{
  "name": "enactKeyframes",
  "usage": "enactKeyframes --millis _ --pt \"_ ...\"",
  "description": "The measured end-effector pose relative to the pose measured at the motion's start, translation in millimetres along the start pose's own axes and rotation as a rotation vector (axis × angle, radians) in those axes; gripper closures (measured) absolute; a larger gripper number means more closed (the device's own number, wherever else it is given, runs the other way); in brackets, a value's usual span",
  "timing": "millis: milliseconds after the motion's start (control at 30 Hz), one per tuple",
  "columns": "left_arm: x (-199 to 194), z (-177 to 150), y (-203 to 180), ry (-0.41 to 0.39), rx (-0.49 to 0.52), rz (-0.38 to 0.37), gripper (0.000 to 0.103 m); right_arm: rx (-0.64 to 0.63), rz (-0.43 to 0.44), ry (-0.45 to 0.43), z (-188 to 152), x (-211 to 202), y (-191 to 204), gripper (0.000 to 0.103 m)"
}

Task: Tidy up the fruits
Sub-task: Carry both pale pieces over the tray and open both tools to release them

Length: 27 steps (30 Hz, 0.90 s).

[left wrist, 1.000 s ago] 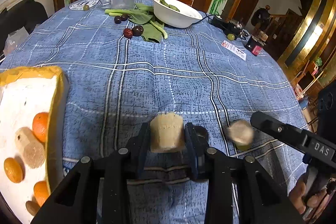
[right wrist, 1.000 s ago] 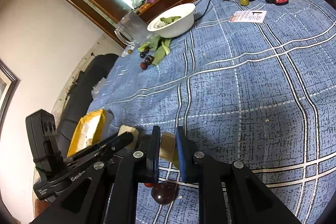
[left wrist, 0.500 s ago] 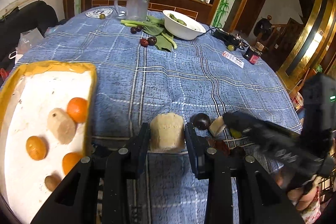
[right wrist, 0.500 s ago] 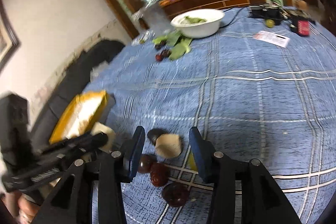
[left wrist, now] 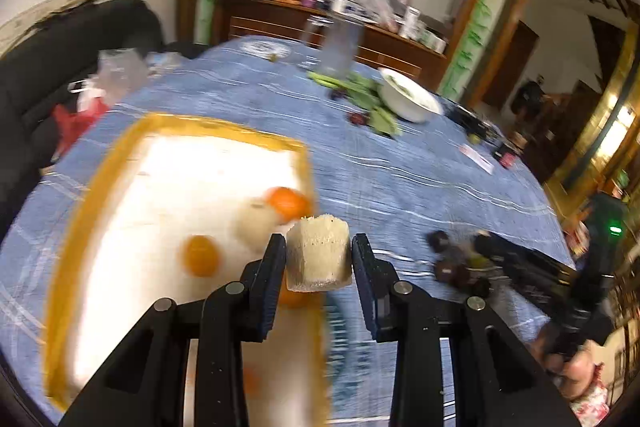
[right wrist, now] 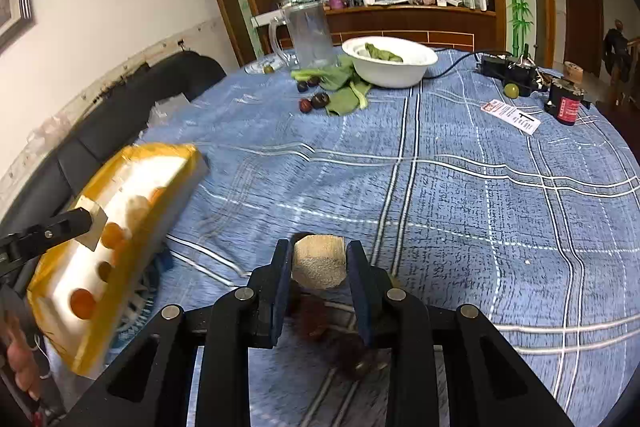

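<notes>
Left claw (left wrist: 319, 259) clamped on a pale cut fruit chunk (left wrist: 318, 251), poised above the near corner of the yellow-rimmed tray (left wrist: 80, 211); right claw (right wrist: 319, 265) pinching a second chunk (right wrist: 318, 261) over the worktop (right wrist: 460, 187). Already in tray: oranges (left wrist: 200, 255) plus one pale piece (blurred). Remaining: both held chunks, dark round fruits (left wrist: 452, 271) beside tray, more near white bowl (right wrist: 390, 61).

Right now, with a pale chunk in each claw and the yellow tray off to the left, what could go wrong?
1. The left claw carries its pale chunk right at the yellow tray's near corner, above an orange; released here, it may knock fruit or fall outside.
2. The right claw holds a chunk just over dark plums; dipping could roll them.
3. The left view is motion-blurred, so placement is hard to judge.
</notes>
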<state>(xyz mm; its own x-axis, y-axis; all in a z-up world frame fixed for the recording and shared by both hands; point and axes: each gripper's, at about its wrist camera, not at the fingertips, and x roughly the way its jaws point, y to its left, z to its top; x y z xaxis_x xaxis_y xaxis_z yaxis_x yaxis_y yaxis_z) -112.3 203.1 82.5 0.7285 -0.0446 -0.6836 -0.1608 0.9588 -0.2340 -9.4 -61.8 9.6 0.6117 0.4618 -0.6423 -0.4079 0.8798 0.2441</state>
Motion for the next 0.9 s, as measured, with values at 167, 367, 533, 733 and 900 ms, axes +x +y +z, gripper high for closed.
enactKeyframes --millis 167,367,533,733,900 --pt "-2 -4 51 0.014 -0.075 0.126 0.07 -0.042 0.085 0.012 5 -14 39 0.073" --pt "1 -17 89 0.045 -0.122 0.195 0.07 -0.138 0.2 0.069 6 1 111 0.072" --pt "-1 -24 98 0.049 -0.116 0.204 0.07 -0.197 0.256 0.136 -2 29 163 0.072" --pt "-15 -23 100 0.009 -0.104 0.203 0.042 -0.244 0.251 0.183 -14 51 196 0.072" --pt "-24 -19 103 -0.01 -0.115 0.183 0.033 -0.238 0.235 0.209 -18 58 200 0.062"
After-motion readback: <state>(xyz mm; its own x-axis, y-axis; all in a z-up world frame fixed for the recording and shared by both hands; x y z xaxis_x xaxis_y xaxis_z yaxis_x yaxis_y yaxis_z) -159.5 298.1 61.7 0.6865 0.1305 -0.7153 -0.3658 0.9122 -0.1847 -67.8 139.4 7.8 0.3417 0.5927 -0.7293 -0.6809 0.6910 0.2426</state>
